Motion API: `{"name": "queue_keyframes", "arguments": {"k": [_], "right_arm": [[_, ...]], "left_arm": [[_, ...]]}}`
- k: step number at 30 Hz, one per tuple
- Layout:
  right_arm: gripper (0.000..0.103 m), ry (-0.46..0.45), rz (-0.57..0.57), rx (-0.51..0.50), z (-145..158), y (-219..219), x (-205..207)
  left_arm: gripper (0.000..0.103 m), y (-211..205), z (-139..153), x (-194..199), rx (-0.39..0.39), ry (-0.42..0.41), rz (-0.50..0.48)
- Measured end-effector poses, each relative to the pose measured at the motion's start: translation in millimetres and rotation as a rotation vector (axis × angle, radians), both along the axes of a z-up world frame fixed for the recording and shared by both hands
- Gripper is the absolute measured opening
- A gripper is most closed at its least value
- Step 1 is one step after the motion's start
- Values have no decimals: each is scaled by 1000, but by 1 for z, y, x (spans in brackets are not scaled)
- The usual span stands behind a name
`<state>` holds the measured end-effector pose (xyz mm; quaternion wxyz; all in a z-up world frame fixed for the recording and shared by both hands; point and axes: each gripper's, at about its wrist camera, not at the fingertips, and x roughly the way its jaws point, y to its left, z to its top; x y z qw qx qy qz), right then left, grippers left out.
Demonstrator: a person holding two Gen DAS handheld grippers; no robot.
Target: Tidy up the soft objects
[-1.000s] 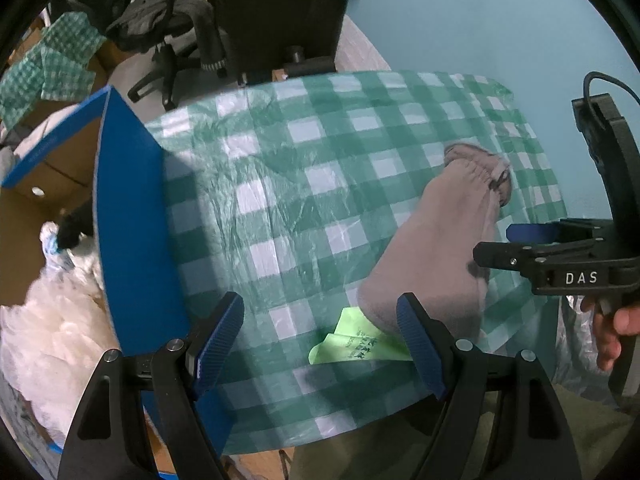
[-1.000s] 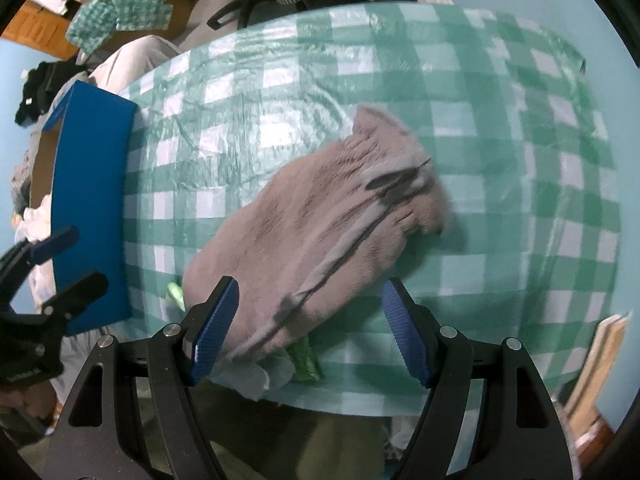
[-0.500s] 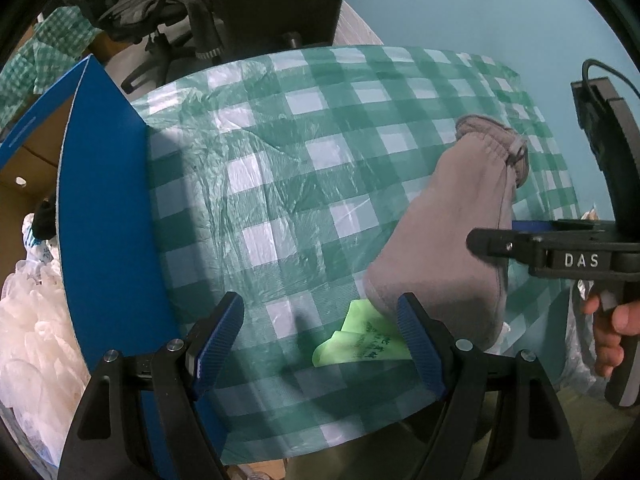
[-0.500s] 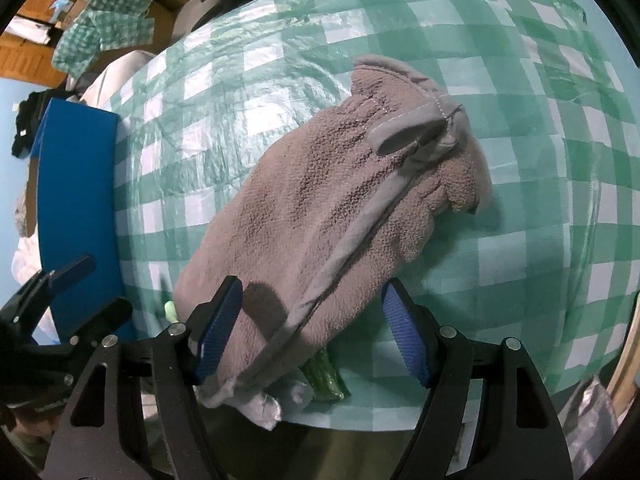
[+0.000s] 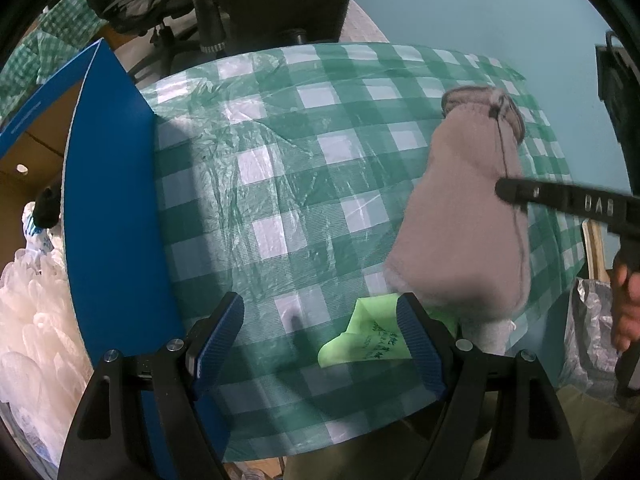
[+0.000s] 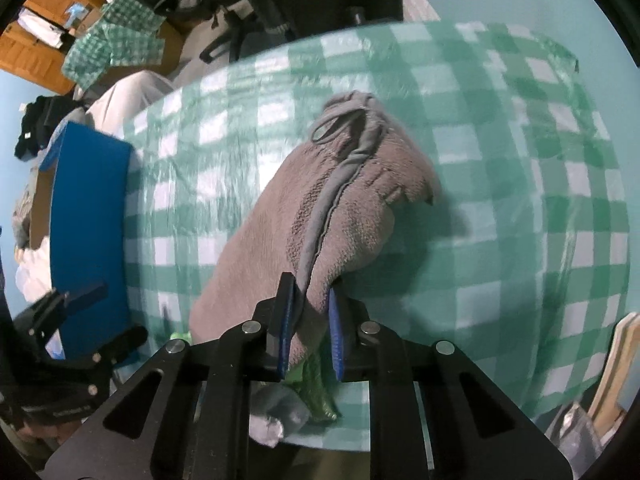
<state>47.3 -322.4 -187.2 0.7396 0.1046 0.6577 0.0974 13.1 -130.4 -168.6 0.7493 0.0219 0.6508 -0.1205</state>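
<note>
While the right gripper (image 6: 308, 336) pinches the grey towel (image 6: 320, 216) near the desk's (image 5: 280, 200) near edge, the left gripper (image 5: 320, 340) hangs apart, empty; sorting looks barely begun, the blue box (image 5: 112, 200) waiting left.

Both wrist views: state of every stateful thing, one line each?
left gripper: open, holding nothing, above the table edge
right gripper: shut on grey towel
grey towel: bunched, near edge pinched
green cloth: flat, partly under the towel
blue-flapped box: open, beside table

Right claw (image 6: 310, 330) pinched nearly closed; left claw (image 5: 320, 344) spread wide.
</note>
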Motion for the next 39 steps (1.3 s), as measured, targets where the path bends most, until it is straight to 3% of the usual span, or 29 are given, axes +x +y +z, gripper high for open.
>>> {"name": "queue_keyframes", "arguments": {"k": [12,24,30,32,34,39], "right_arm": [[14,-48,75,-112,9,-32,38],[14,2,77,-167,-6,-73,25],[29,39,38,-129,-13,-88,12],[44,35,31,-129,-12,-90,8],[51,32,24,-126,-10,-90,3],[59,53,-22,-103,-8,-88,-10]], "left_arm": [[80,-3,-6,-6,9,25,-15],[81,-26,-13,-15,23,52,-84],[87,-48,-23,-18,46,53,-193],[87,-56,-28,-22,65,56,-237],[87,-62,-32,-25,66,57,-270],[87,-72,-39,-31,69,66,-311]]}}
